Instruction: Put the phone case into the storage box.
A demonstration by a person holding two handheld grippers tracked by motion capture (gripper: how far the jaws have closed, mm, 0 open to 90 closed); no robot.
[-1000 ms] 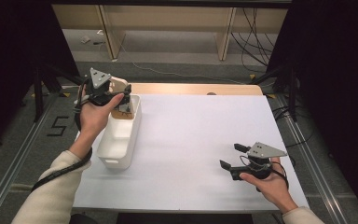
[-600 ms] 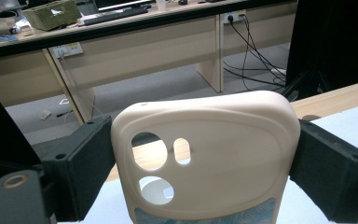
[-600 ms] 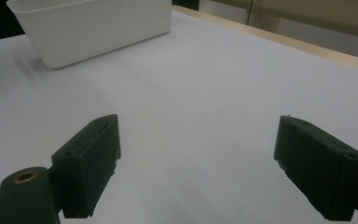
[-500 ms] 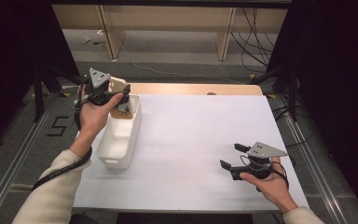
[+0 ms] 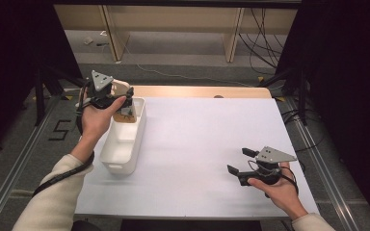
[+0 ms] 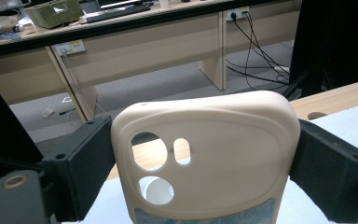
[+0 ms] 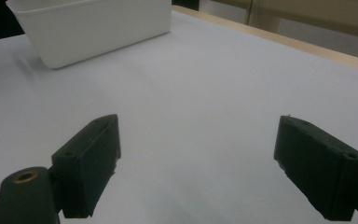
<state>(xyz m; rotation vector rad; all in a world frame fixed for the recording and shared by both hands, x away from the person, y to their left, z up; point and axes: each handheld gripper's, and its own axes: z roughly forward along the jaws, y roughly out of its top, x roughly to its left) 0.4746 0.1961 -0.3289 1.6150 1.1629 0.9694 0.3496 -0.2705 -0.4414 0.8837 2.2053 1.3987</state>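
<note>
Left hand-held gripper (image 5: pixel 120 96) sits at the far left corner of the table (image 5: pixel 202 134), above the far end of the white bin (image 5: pixel 125 139). It is clamped on a cream phone case (image 6: pixel 205 158): in the left gripper view both black jaws press against the case's two long edges, one on each side. The case stands upright between the jaws, camera cut-outs toward the left of that view, two round holes and one small oval slot. A strip of blue-patterned surface shows at the case's lower edge. In the high view the case (image 5: pixel 121 87) appears just behind the grey plate of the gripper, over the bin's far compartment. Something brown lies in that compartment; cannot tell what it is.

Right hand-held gripper (image 5: pixel 236 161) rests at the near right of the table, well apart from the bin. Its jaws stand wide apart with nothing between them; the right gripper view shows bare white table surface in the gap, and the bin (image 7: pixel 93 28) far off at upper left.

Bin is long and narrow, lying along the table's left edge.
</note>
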